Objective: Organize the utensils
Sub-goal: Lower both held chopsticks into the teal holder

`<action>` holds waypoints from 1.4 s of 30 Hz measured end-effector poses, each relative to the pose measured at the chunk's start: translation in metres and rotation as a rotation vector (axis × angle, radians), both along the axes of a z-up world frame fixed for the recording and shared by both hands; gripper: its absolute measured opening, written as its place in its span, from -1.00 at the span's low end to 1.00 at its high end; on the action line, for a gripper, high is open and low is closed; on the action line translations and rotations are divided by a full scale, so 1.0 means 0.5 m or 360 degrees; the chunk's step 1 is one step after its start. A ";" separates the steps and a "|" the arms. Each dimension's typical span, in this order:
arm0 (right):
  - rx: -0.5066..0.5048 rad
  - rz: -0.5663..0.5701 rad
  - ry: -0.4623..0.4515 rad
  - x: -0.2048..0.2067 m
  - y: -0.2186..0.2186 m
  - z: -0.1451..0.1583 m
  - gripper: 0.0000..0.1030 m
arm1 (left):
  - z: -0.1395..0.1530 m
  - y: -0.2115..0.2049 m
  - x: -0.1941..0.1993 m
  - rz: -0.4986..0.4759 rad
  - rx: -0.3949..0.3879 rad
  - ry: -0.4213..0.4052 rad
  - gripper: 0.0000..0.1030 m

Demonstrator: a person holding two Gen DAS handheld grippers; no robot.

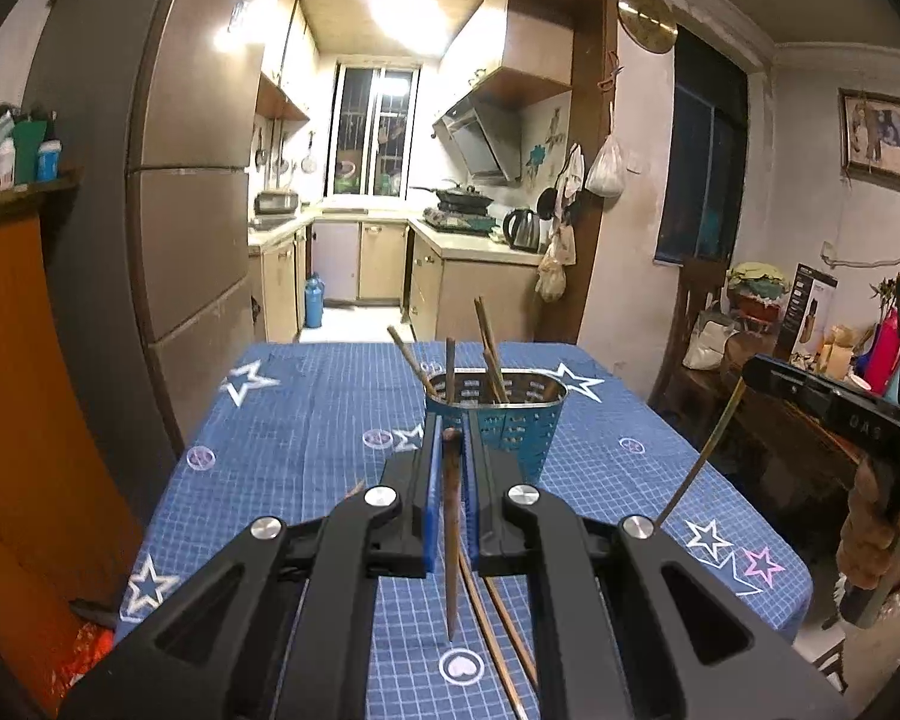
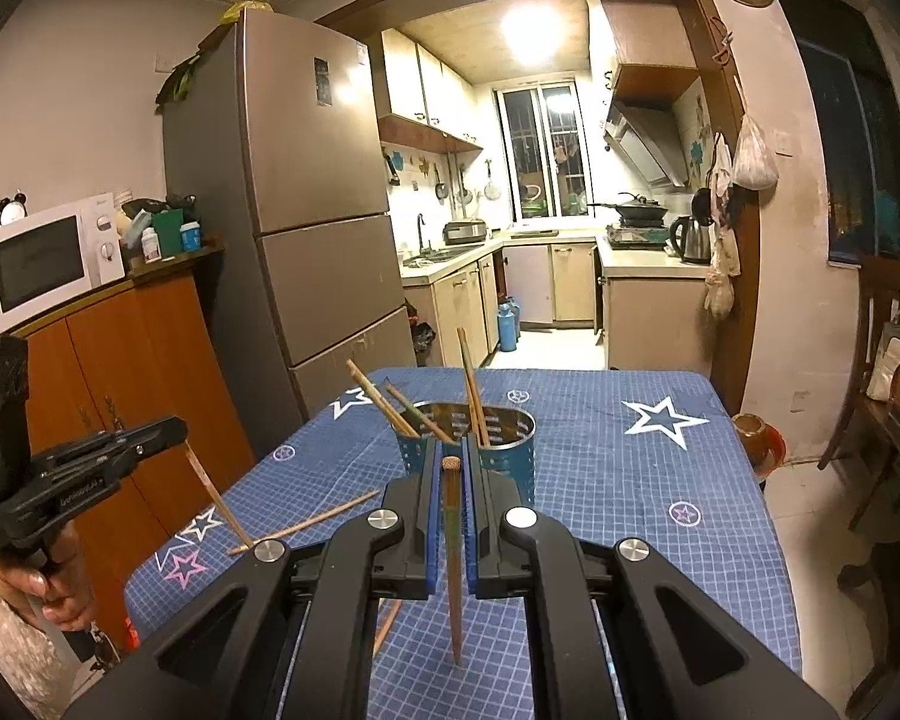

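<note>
Two hand-held grippers above a surface (image 1: 306, 420) covered with a blue gridded, star-printed cloth. The left gripper (image 1: 450, 444) has its fingers (image 1: 427, 480) pinching a dark chopstick (image 1: 451, 540), which hangs nearly upright, tip down, clear of the cloth. The right gripper (image 2: 451, 468) has its fingers (image 2: 429, 504) pinching a second brown chopstick (image 2: 453, 570) in the same near-vertical pose.

Beyond both grippers, toward the far middle of the cloth, stands a perforated metal utensil holder (image 2: 504, 450), oval in outline. It contains several chopsticks (image 2: 471, 384) leaning at different angles, their upper ends projecting above the rim; the left wrist view shows about four, but the exact count cannot be told.

Loose chopsticks (image 1: 498, 624) lie flat on the cloth below the left gripper; another loose stick (image 2: 312, 522) lies on the cloth toward the near left edge in the right wrist view. A person's hand (image 2: 60, 594) grips the left gripper's handle.
</note>
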State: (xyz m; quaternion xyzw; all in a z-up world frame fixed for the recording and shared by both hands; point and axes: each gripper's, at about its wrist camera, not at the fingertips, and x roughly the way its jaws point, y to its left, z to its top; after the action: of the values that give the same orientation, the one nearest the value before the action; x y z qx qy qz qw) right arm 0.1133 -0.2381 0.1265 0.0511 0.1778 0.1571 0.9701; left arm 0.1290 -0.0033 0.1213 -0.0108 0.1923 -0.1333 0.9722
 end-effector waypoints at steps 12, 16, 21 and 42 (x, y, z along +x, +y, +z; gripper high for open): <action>-0.0015 -0.0032 -0.0129 0.042 0.001 0.102 -0.85 | 0.092 -0.030 0.025 -0.0012 0.0010 -0.0236 -0.90; -0.0004 -0.0057 -0.0183 0.060 -0.010 0.149 -0.85 | 0.148 -0.048 0.046 -0.0040 -0.0028 -0.0336 -0.90; 0.0008 -0.0104 -0.0233 0.096 -0.019 0.203 -0.85 | 0.212 -0.079 0.084 -0.0041 -0.0042 -0.0476 -0.90; 0.0092 -0.0209 -0.0234 0.299 -0.016 0.204 -0.85 | 0.170 -0.111 0.316 0.0037 -0.0070 -0.0438 -0.90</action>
State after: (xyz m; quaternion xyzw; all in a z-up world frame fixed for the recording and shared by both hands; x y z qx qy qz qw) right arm 0.2630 -0.2462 0.2287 0.0791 0.0979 0.1015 0.9868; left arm 0.2869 -0.0587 0.2065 -0.0158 0.0541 -0.1265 0.9904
